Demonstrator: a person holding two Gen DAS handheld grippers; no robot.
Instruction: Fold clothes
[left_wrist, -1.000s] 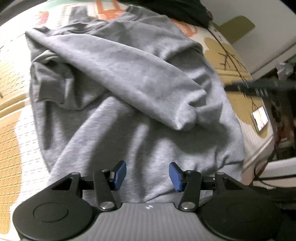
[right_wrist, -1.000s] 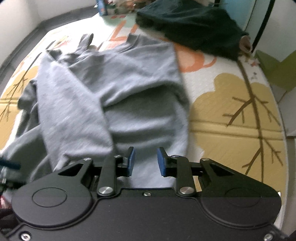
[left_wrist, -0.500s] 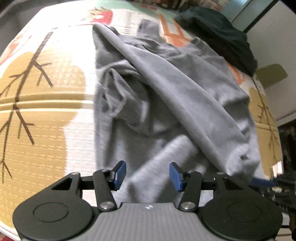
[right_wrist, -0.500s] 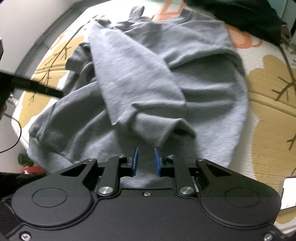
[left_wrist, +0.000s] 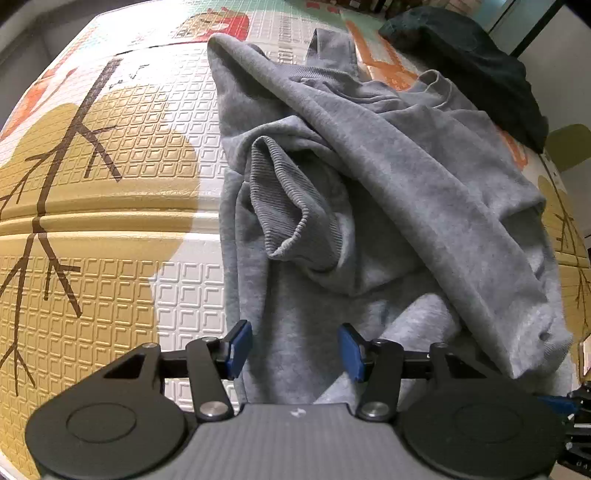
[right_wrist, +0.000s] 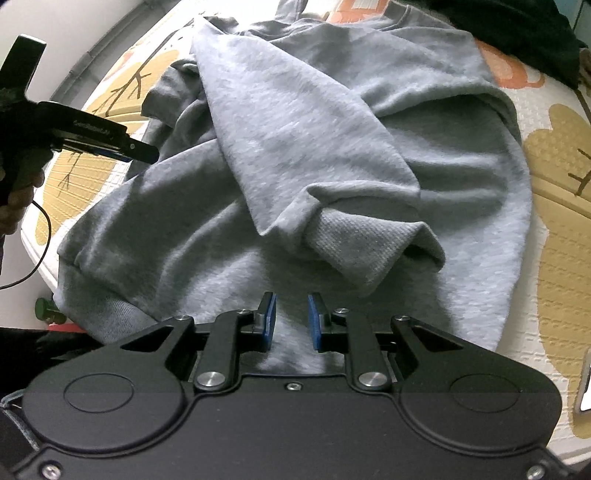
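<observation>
I have the grey sweatshirt (left_wrist: 388, 206) spread on the patterned play mat (left_wrist: 103, 221), filling the middle of both views. Its long axis runs up the frame, collar (right_wrist: 399, 14) at the top edge of the right wrist view and ribbed hem (right_wrist: 92, 306) at the lower left there. Both sleeves are laid across the body, crossing diagonally.

My left gripper (left_wrist: 293, 347) hangs over the sweatshirt's left edge at the bottom of its own view, jaws well apart with only flat cloth under the gap, nothing pinched. My right gripper (right_wrist: 291, 321) sits low centre in its view, jaws close together but with a narrow gap, over the fabric near the hem; they have just been closing, and no cloth is caught between the pads.

The left wrist view alone shows the ribbed cuff (left_wrist: 291, 206) bunched open at centre frame, and the dark garment (left_wrist: 480, 74) whole at the upper right. The right wrist view alone gives me the other cuff (right_wrist: 369, 243) lying folded at centre, the hem, and the left gripper seen from the side at the left edge with my hand (right_wrist: 16, 195) around its handle.
</observation>
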